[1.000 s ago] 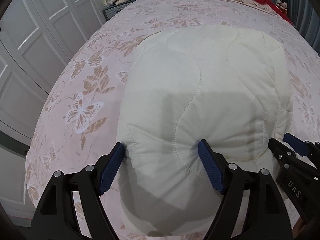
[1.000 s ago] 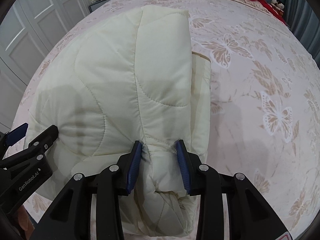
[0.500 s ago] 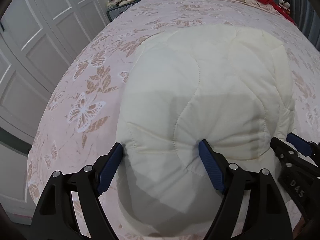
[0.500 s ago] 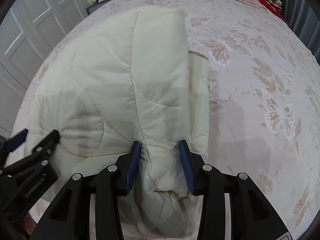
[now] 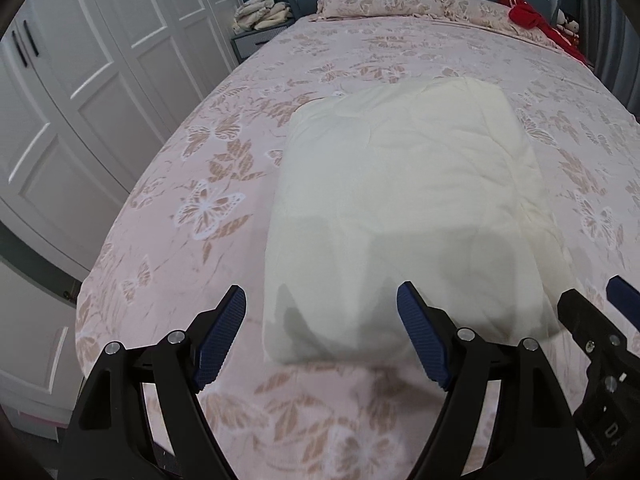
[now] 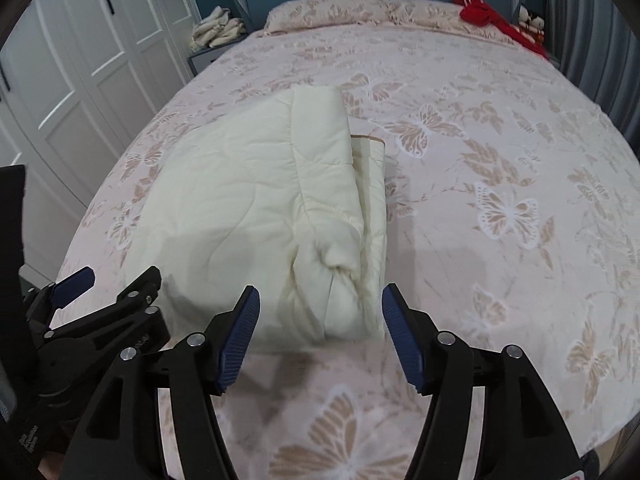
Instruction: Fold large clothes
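White wardrobe doors (image 5: 80, 92) are standing along the left wall, with a heap of pale cloth (image 5: 262, 10) lying on the bedside unit beyond them. The left gripper (image 5: 320, 332) is hovering above the near edge of the bed (image 5: 192, 264), its jaws spread wide and gripping nothing; the blue pads (image 5: 222, 336) are sitting clear of the fabric. The cream quilted garment (image 5: 404, 216) is lying folded into a thick rectangle on the butterfly-print cover, toward the near end of the bed and left of centre.

The left wrist view is showing the garment's smooth top face and its near fold only. The right wrist view is showing what that one hides: the garment's right side, where stacked layers (image 6: 368, 216) are lying exposed with a tan-edged corner protruding, and a bunched, creased near corner (image 6: 340, 272).

The right gripper (image 6: 320, 332) is hanging over that bunched corner, jaws likewise wide apart and empty, not touching the cloth. Further right, the bare cover is running to the edge, and a red item (image 6: 488, 12) is resting by the pillows (image 6: 328, 12) at the headboard.
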The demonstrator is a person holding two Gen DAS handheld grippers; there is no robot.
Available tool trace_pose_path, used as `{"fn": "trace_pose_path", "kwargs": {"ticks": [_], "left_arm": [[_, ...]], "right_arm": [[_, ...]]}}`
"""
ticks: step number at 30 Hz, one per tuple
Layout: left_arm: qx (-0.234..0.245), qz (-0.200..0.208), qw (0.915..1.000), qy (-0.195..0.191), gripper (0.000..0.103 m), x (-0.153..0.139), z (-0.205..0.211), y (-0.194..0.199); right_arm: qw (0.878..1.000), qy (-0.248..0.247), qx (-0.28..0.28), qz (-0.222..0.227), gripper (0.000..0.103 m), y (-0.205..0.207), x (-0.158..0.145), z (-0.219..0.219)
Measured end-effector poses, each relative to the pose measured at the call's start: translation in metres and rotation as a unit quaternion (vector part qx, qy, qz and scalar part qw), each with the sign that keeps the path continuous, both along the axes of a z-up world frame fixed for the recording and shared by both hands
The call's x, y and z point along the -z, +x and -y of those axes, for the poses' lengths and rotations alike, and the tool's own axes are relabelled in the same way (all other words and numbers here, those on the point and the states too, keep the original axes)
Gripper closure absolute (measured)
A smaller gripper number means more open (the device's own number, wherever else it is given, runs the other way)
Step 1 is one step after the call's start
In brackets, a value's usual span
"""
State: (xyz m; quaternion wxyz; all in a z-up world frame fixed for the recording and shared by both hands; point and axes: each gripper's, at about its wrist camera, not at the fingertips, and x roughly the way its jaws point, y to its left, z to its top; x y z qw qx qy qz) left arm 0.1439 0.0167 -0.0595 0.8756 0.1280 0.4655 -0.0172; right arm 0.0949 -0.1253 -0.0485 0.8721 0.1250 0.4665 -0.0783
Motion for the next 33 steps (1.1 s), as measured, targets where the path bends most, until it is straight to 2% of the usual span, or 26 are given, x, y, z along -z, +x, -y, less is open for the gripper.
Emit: {"fn": "trace_pose_path", "kwargs": {"ticks": [13,27,33], "left_arm": [[-0.029,0.015,0.9994,-0.008,0.024,-0.009,-0.027,-0.055],[-0.039,0.022,0.9989,-0.009,0.024,-0.012,-0.038,-0.078],[-0.037,0.036,0.9986,-0.003,0.024,-0.017,-0.036,-0.089]], "right_arm": [[0.999,-0.029,-0.015,0.026,0.036,-0.051,-0.019,-0.028],[0.998,-0.054,-0.027,0.034,0.036,-0.070,-0.021,-0.047],[0.996,-0.074,-0.020,0.041,0.036,-0.081,-0.025,-0.050]]}}
